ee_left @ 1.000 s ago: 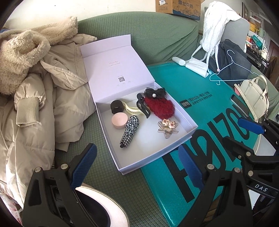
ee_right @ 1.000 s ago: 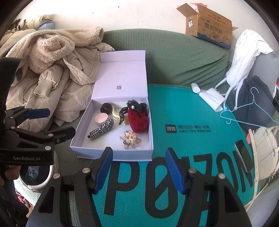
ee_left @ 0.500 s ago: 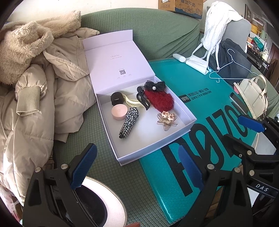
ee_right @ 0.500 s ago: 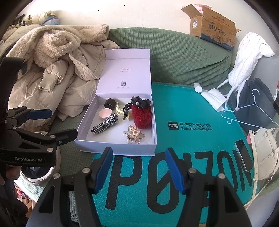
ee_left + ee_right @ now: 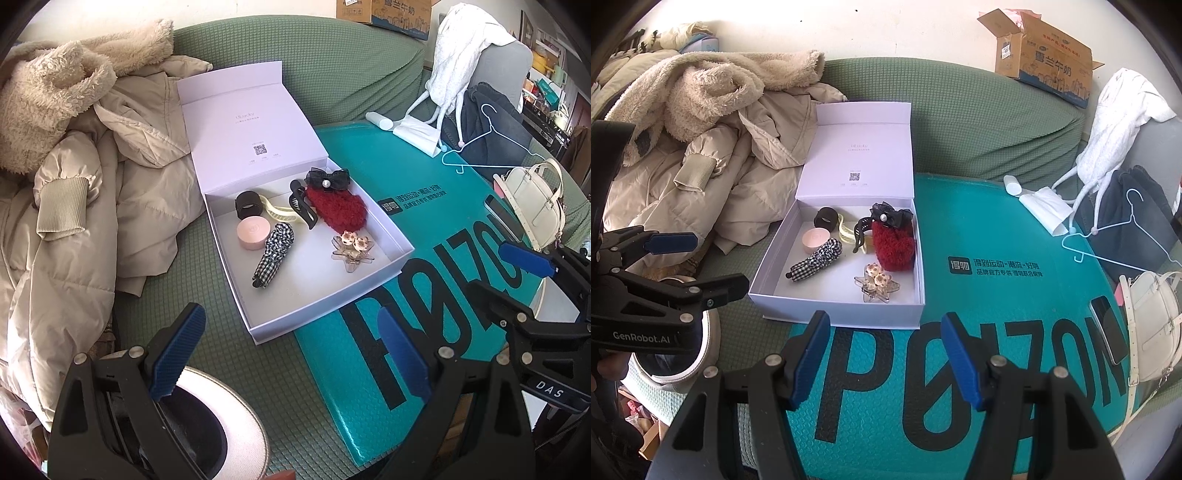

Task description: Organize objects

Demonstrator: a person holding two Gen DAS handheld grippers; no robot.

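An open box sits on the sofa, its near right corner resting on the mat's left edge, its lid standing up behind. Inside, a round case lies by the left wall with a band behind it and a scrunchie in front. A furry clip lies along the right wall, a star clip before it. A coat is heaped left of the box. At the mat's right edge lie a phone and a handbag.
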